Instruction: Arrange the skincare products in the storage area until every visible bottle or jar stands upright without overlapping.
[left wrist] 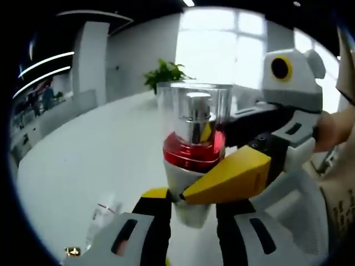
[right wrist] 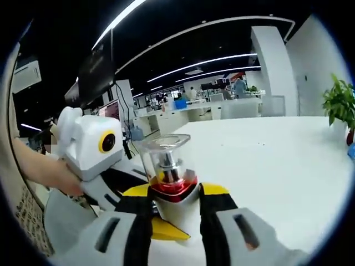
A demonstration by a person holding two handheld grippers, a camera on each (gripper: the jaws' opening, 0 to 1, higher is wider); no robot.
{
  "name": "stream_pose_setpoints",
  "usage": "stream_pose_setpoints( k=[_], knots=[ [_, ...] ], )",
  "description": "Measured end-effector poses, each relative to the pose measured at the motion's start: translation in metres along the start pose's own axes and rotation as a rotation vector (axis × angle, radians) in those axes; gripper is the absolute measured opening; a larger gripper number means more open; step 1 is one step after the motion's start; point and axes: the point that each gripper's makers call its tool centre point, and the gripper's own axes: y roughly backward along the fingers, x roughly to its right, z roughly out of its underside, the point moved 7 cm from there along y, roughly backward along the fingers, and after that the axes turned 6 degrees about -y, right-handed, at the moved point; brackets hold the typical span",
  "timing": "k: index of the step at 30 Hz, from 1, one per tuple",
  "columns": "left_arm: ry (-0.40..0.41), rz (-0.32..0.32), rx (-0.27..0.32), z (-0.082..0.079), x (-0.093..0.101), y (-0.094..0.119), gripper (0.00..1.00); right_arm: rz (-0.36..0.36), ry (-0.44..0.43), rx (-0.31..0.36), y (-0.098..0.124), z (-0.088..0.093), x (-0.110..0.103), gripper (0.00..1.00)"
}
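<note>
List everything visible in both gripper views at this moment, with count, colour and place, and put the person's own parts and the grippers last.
Pump bottle: one, white body, red collar, silver pump under a clear cap, upright, held above the table between both grippers.
Table: one, white, large, under the bottle.
Potted plant: one, green, far end of the table.
Clear packet: one, transparent, lying on the table; contents unclear.
Office desks: several, white, in the background.
Left gripper: black, white and yellow, jaws closed on the bottle's body.
Right gripper: same colours, jaws closed on the bottle's body.
Person's hand: one, gripping the left gripper.
</note>
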Motion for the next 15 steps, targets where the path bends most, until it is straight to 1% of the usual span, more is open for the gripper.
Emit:
stream_pose_setpoints(
  k=[5, 8, 10, 15],
  knots=[
    [0.001, -0.004, -0.025, 0.013, -0.006, -0.014, 0.28, 0.016, 0.027, -0.038, -0.009, 0.013, 0.008, 0.32],
    [-0.036, -0.02, -0.041, 0.021, -0.009, -0.022, 0.28, 0.027, 0.059, -0.069, -0.015, 0.022, 0.014, 0.32],
    [-0.041, -0.017, -0.053, 0.025, -0.012, -0.026, 0.28, 0.029, 0.063, -0.083, -0.019, 0.026, 0.019, 0.32],
    [-0.031, -0.015, -0.07, 0.035, -0.02, -0.039, 0.28, 0.035, 0.072, -0.119, -0.03, 0.035, 0.032, 0.32]
  ],
)
